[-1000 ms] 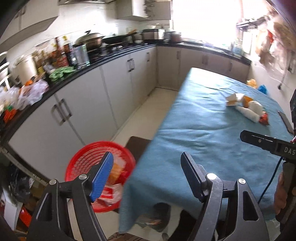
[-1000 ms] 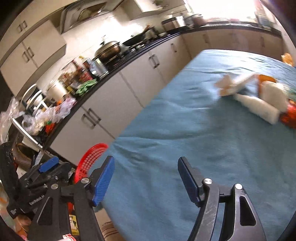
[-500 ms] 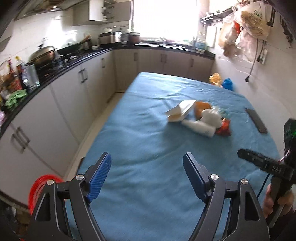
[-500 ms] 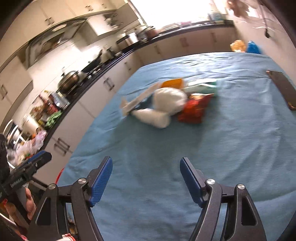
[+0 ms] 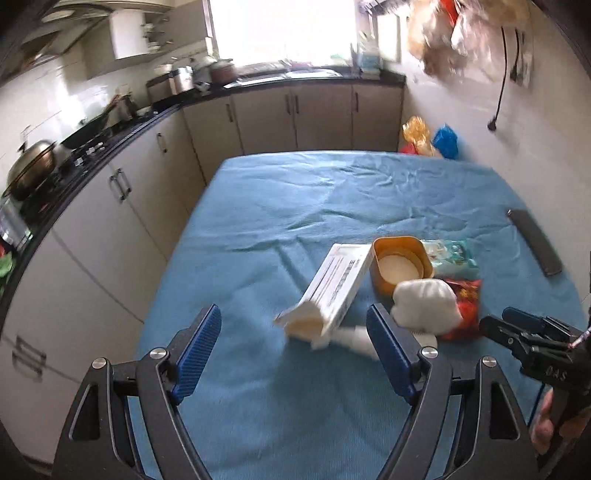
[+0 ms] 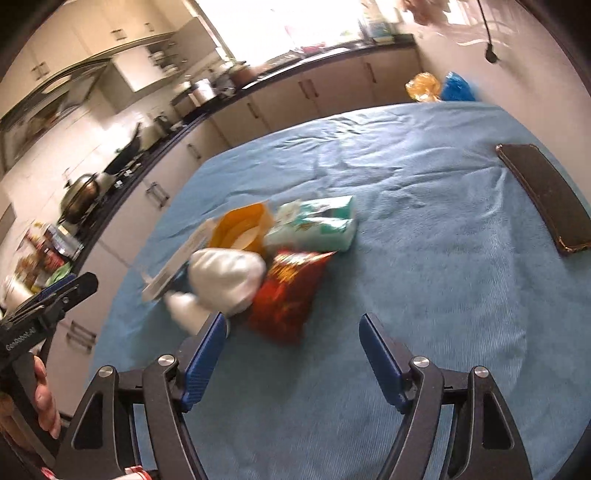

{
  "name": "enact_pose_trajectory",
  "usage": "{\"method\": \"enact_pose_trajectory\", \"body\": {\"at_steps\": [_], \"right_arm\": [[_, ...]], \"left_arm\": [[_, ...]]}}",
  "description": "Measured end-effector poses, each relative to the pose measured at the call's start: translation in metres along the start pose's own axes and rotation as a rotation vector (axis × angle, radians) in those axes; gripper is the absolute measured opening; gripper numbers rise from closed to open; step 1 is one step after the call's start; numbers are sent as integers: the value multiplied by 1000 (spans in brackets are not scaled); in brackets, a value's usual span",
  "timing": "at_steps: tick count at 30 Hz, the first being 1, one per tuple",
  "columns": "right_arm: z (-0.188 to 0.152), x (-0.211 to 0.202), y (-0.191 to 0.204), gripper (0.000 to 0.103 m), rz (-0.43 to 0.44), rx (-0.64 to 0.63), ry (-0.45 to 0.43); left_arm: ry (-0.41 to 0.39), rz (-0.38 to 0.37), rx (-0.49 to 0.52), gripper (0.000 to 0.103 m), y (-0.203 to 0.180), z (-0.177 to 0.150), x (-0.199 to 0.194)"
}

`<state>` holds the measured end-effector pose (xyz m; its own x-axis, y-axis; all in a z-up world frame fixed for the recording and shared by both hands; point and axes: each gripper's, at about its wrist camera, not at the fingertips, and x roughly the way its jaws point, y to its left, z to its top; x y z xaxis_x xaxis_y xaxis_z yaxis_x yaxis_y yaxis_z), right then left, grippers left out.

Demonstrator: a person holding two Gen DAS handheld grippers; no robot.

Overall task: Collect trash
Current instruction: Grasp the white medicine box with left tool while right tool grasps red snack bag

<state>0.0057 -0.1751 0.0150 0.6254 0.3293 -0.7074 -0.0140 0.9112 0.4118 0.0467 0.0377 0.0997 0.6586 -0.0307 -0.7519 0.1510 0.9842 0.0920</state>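
Both my jaws wide and empty over the blue worktop [image 5: 258,206], trash pile [image 6: 258,258] just ahead, dark phone [image 6: 543,195] off to the right

I note cream cabinets [image 5: 295,118] under a black worktop [image 5: 122,129], bright window [image 5: 280,33], blue-covered table [image 5: 332,192]
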Motion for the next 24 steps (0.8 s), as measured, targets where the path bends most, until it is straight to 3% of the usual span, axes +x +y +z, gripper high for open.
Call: {"method": "enact_pose_trajectory", "body": {"at_steps": [5, 10, 14, 16, 17, 18, 19, 24], "right_arm": [[7, 25, -1, 68, -23, -6, 40], [13, 31, 3, 68, -38, -33, 31], [16, 35, 3, 68, -42, -35, 22], [16, 36, 4, 66, -39, -31, 12], [15, 35, 4, 60, -43, -37, 8], [15, 35, 5, 46, -48, -45, 4], [14, 35, 5, 38, -40, -49, 4], [12, 32, 3, 34, 5, -20, 13]], "left_arm": [[85, -8, 62, 80, -13, 21, 49], [185, -19, 110, 80, -21, 25, 90], [248, -72, 90, 79, -22, 21, 104], [269, -82, 79, 51, -22, 16, 107], [284, -87, 74, 51, -22, 13, 107], [274, -89, 64, 50, -21, 10, 105], [269, -96, 57, 50, -20, 9, 102], [241, -128, -51, 50, 1, 5, 81]]}}
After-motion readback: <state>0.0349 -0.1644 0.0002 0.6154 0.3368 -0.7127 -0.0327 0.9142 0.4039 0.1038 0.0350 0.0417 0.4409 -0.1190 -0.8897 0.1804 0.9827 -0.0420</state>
